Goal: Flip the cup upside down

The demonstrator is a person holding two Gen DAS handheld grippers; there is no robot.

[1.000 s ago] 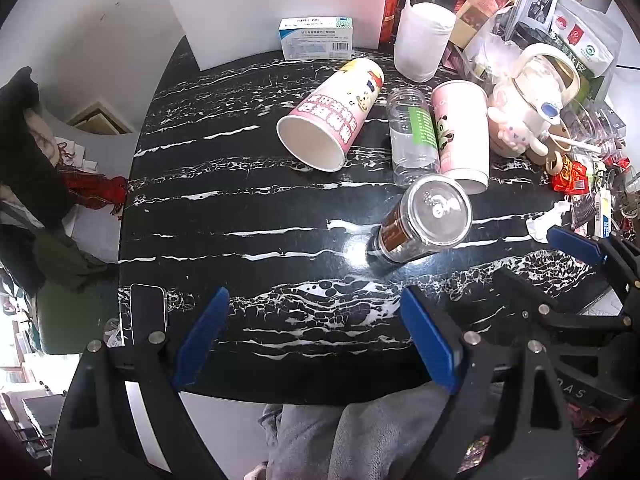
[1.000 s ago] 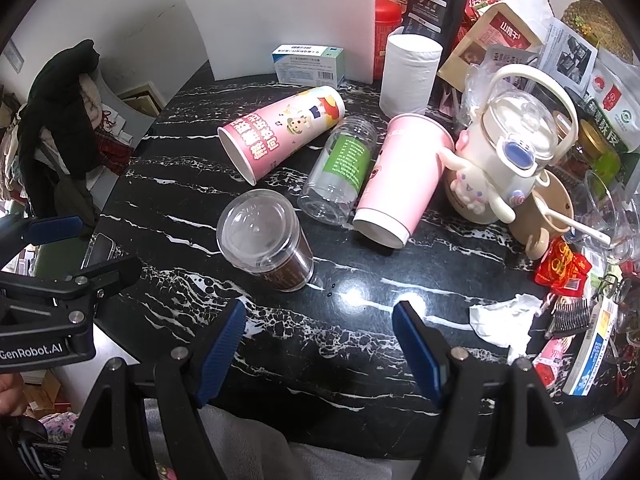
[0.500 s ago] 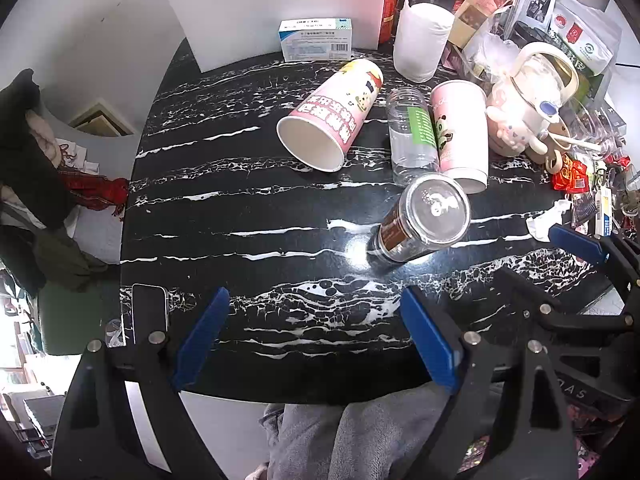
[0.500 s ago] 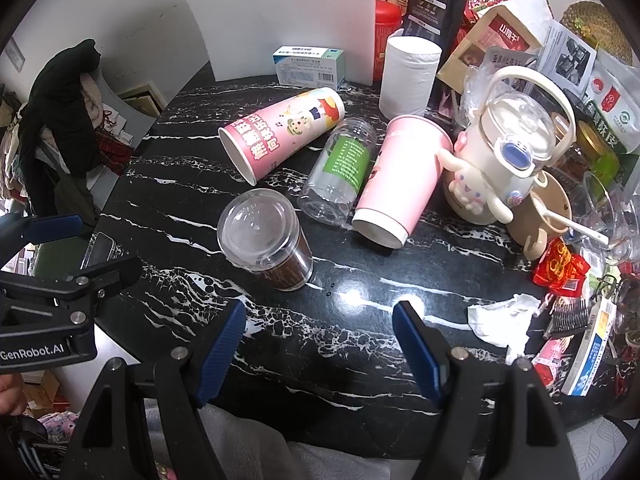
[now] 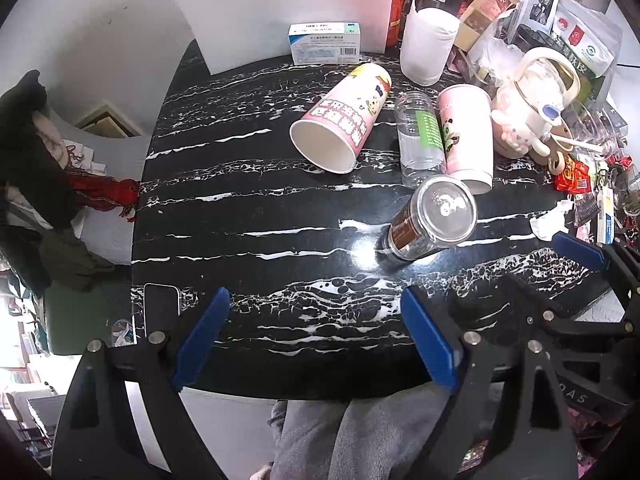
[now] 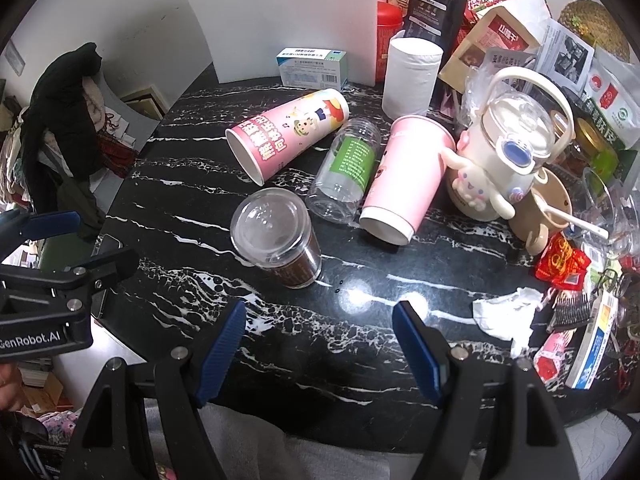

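Nothing moved, clear lidded cup (image 6: 276,236) (brown band) upright, both claws (image 5: 316,336) (image 6: 320,338) wide open, empty.

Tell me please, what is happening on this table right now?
A person holds two grippers above a cluttered black marble table. Both the left gripper and the right gripper are open and hold nothing. A clear lidded cup stands upright in front of them, untouched. Two pink paper cups lie on their sides behind it.
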